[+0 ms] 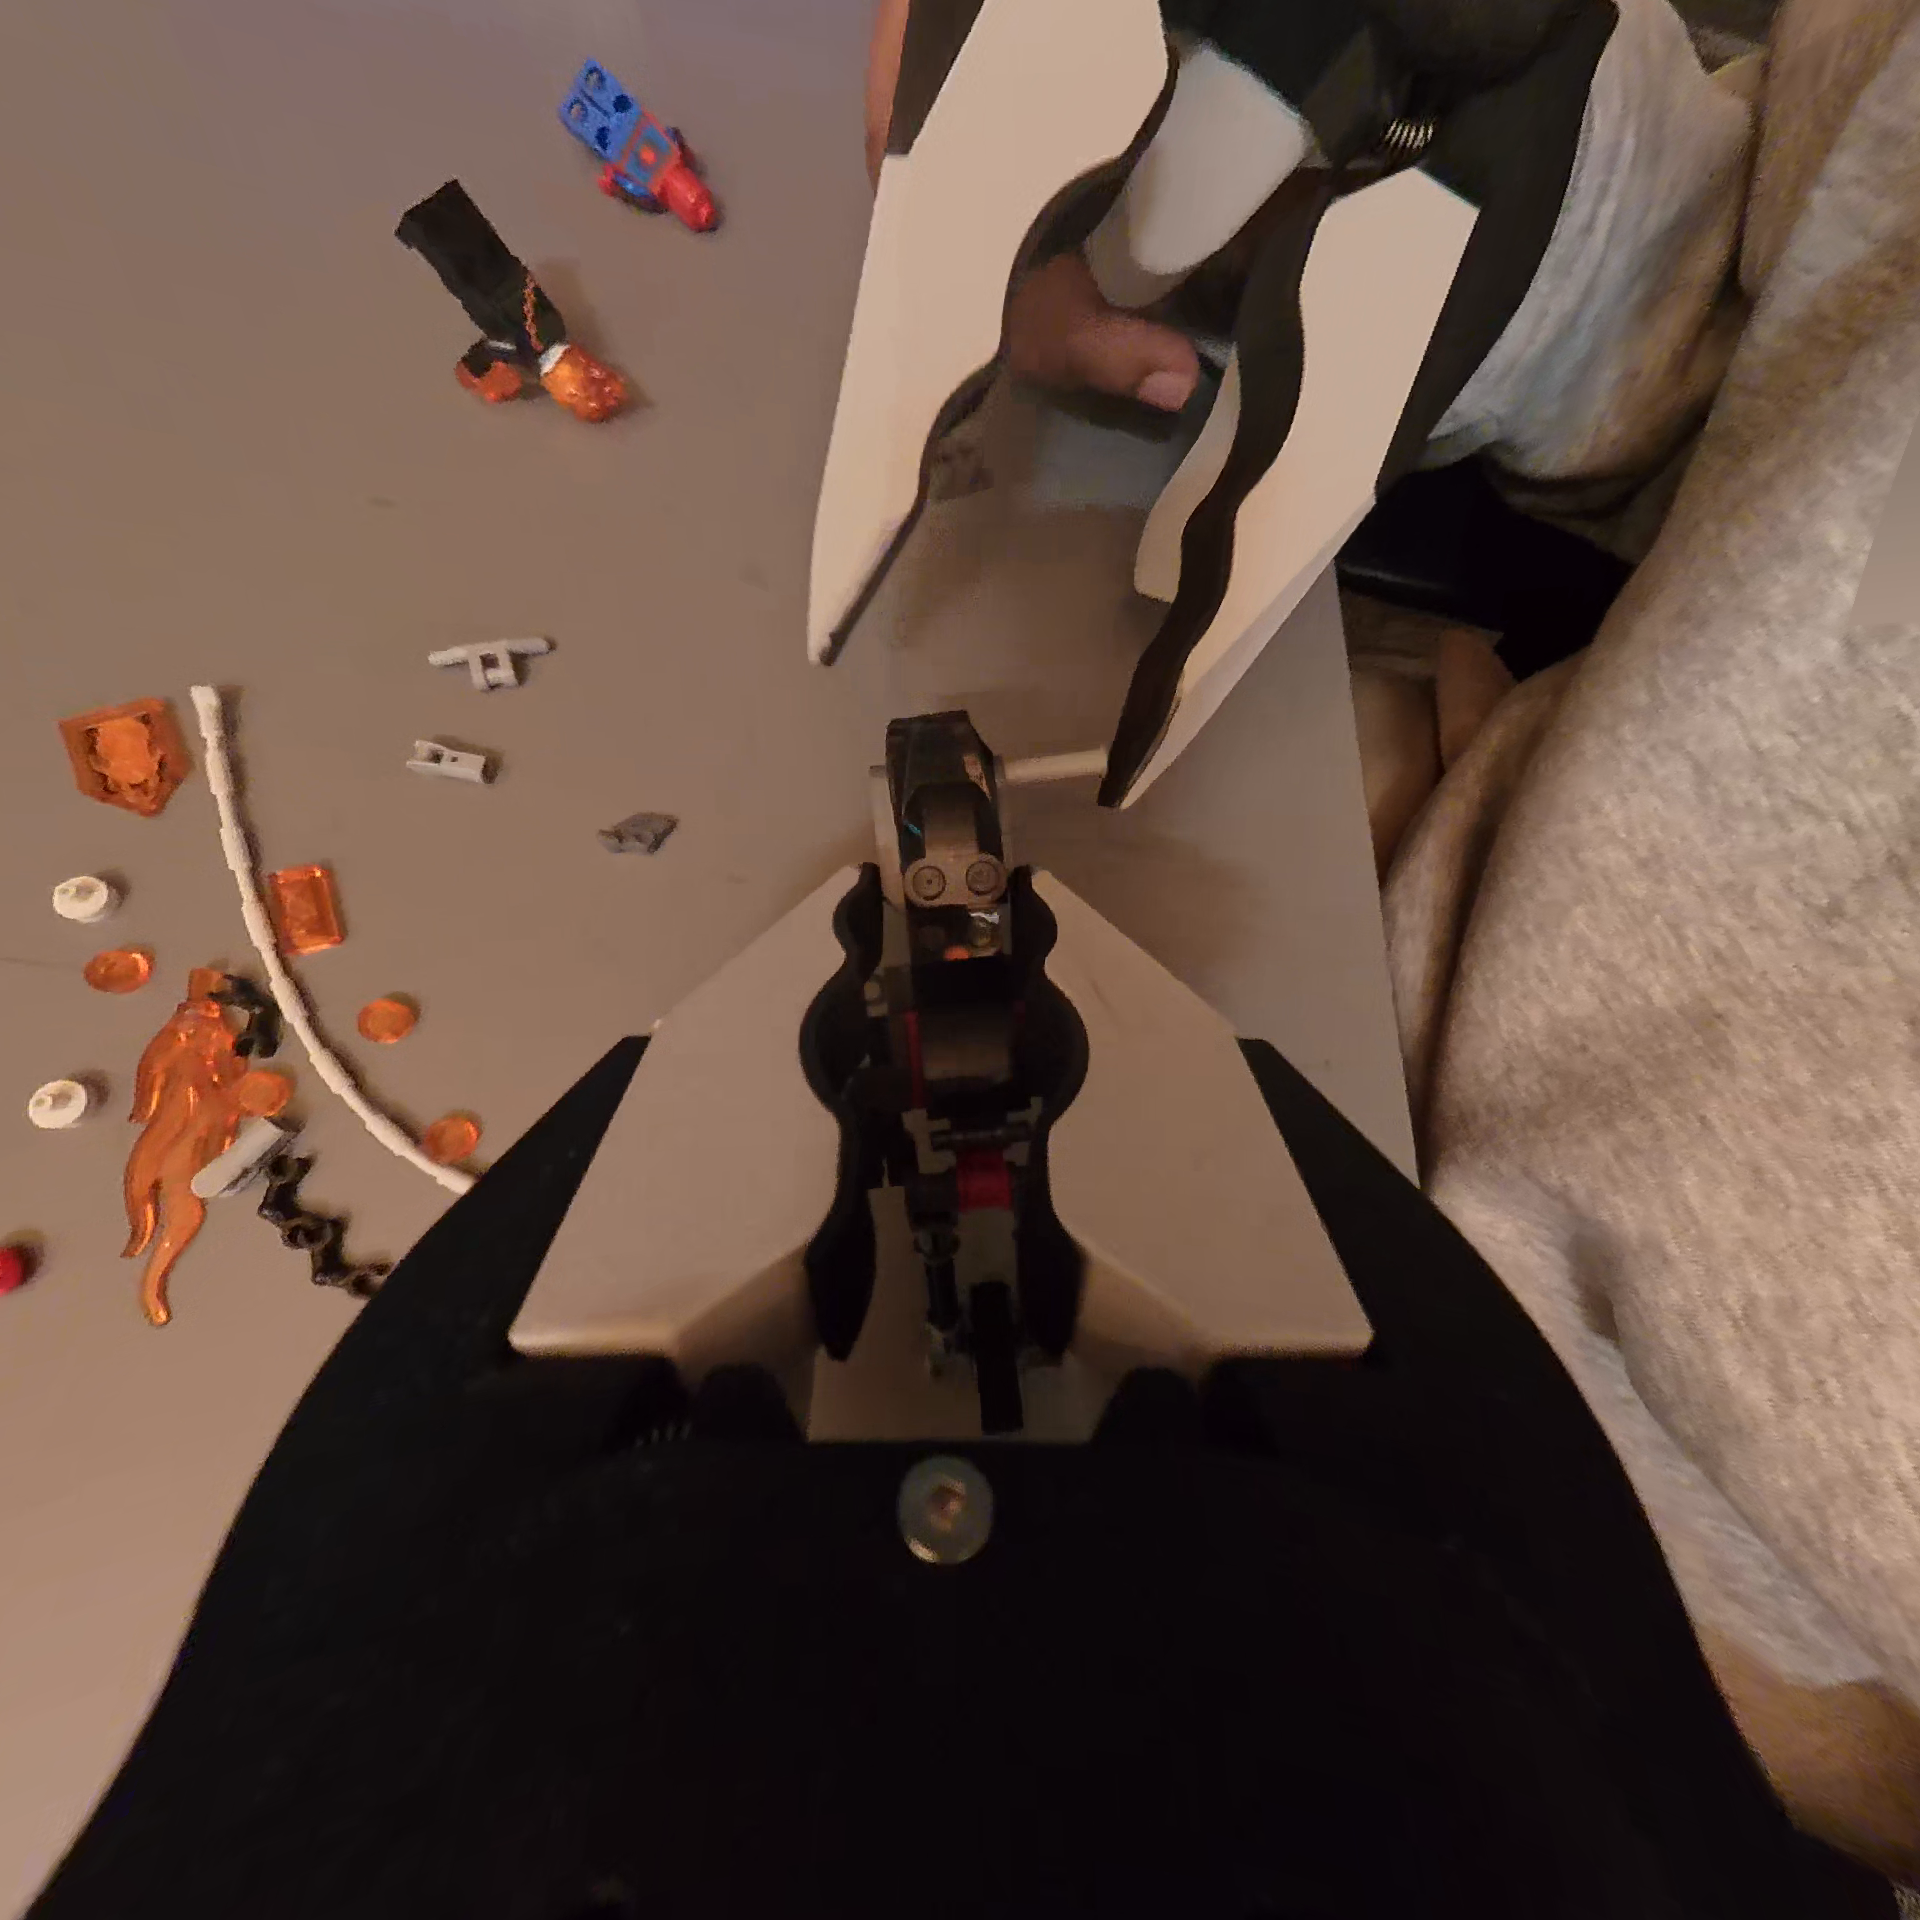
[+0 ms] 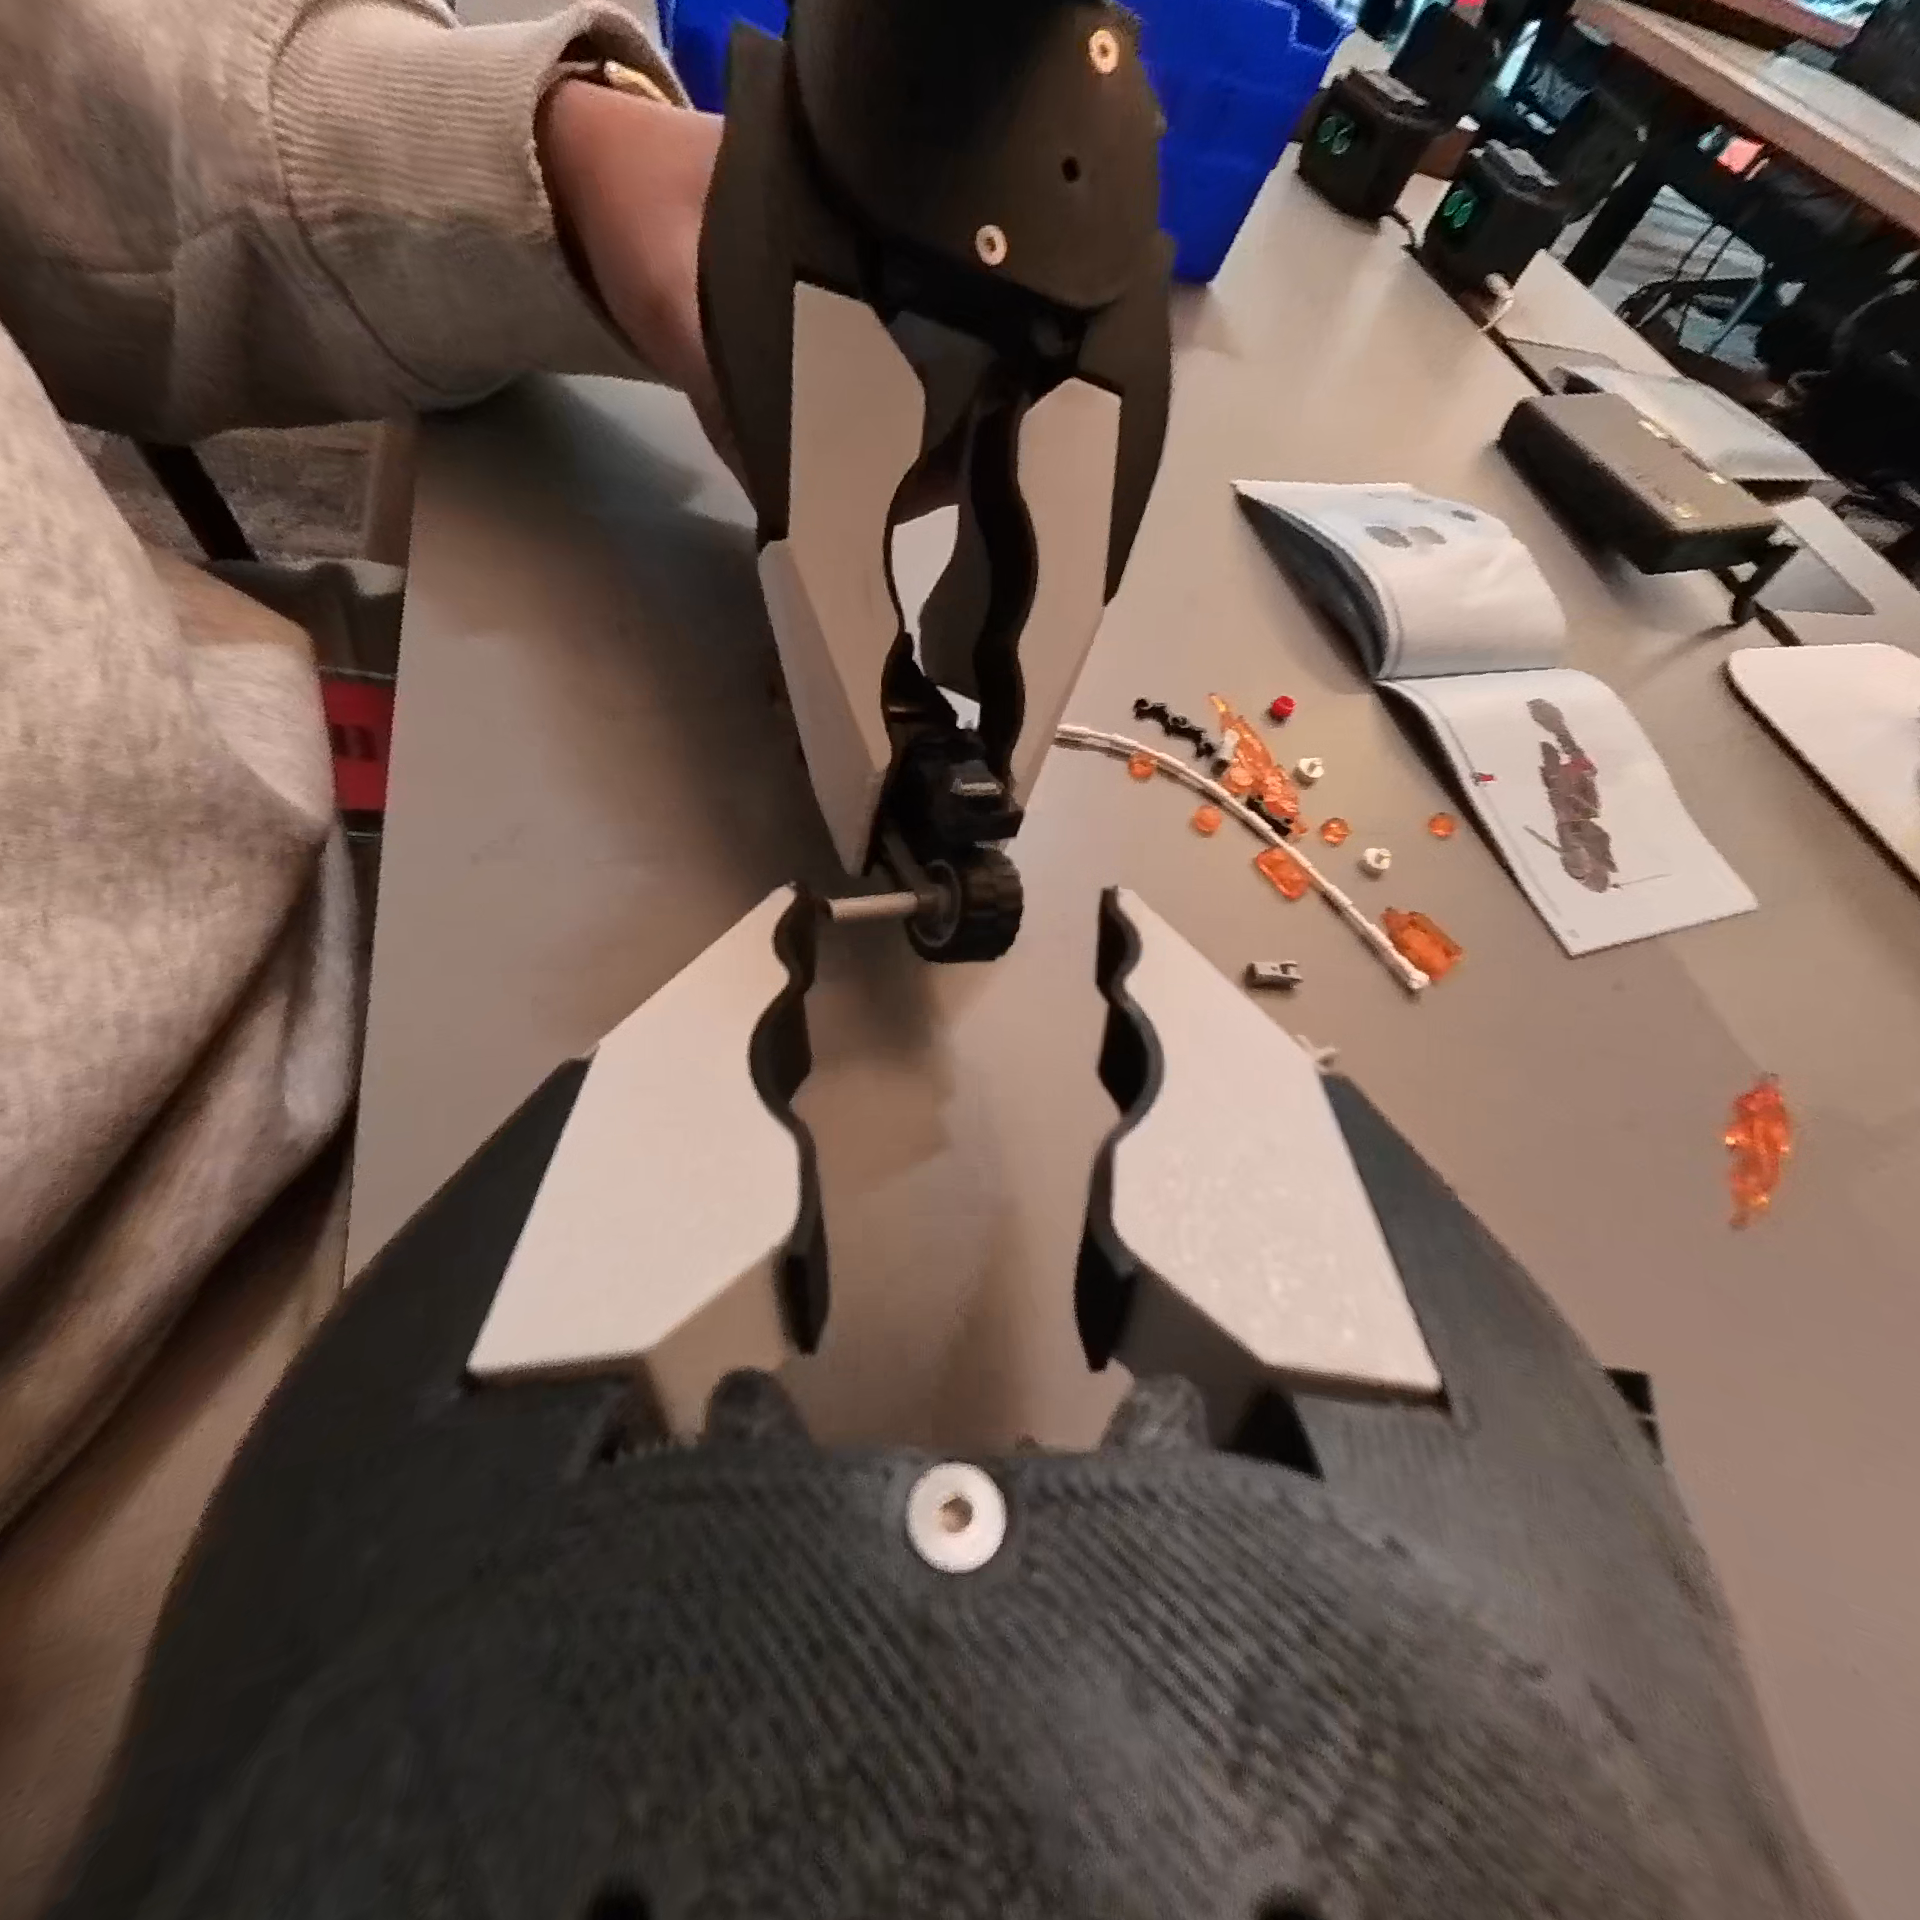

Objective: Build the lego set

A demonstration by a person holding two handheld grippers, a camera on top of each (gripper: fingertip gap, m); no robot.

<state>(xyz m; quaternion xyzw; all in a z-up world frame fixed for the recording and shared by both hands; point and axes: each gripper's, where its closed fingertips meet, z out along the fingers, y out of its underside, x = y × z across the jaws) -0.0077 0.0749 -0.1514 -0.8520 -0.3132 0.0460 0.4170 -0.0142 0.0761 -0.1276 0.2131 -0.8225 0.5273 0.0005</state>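
Observation:
My left gripper (image 1: 945,883) is shut on a black Lego motorcycle build (image 1: 951,1039) with red and grey parts, held above the grey table (image 1: 312,520). Its wheel (image 1: 940,790) points forward, and a grey axle (image 1: 1055,769) sticks out to the right. My right gripper (image 1: 971,727) is open, one fingertip at the axle's end. In the right wrist view my right gripper (image 2: 951,904) is open and empty. Its left finger meets the axle (image 2: 873,906) beside the black wheel (image 2: 977,914). The left gripper (image 2: 935,831) hangs from above, clamping the build (image 2: 951,800).
Loose pieces lie on the table: an orange flame (image 1: 182,1122), a white curved strip (image 1: 270,956), a black chain (image 1: 312,1236), a black minifigure (image 1: 509,312), a blue-red assembly (image 1: 639,145), small grey parts (image 1: 488,660). An open booklet (image 2: 1507,675) lies far right. The table edge and a person's sweater (image 1: 1662,1039) are close. The grippers are tip to tip, or close to it. The black chain (image 1: 312,1236) lies around 11 cm away from my left fingertips. It turns up in the right wrist view (image 2: 1178,721) as well.

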